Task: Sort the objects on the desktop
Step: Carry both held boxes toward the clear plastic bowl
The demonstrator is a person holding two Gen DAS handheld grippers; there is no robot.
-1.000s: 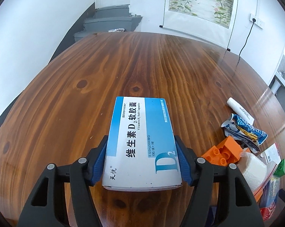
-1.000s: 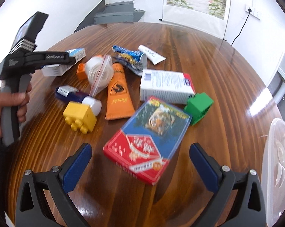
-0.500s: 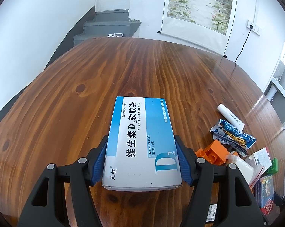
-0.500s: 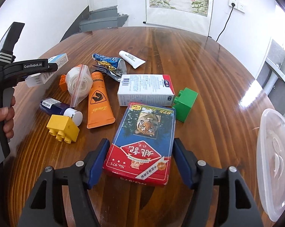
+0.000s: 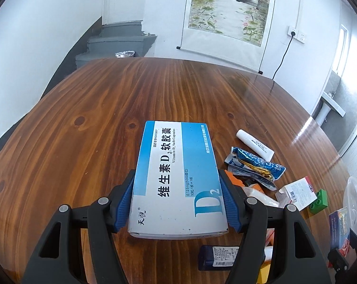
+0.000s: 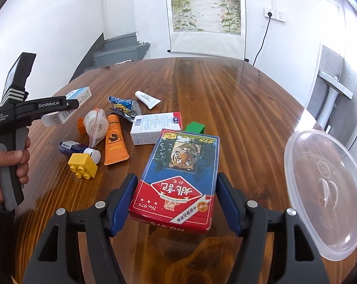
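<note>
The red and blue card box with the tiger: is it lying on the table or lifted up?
Lifted. The card box is clamped between the right gripper pads, and its shadow falls on the table beneath it.

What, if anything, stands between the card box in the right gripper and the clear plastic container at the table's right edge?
Nothing visible does. The right gripper holds the card box clear of the table, and only bare wood shows between it and the clear plastic container. The clutter lies on the other side.
</note>
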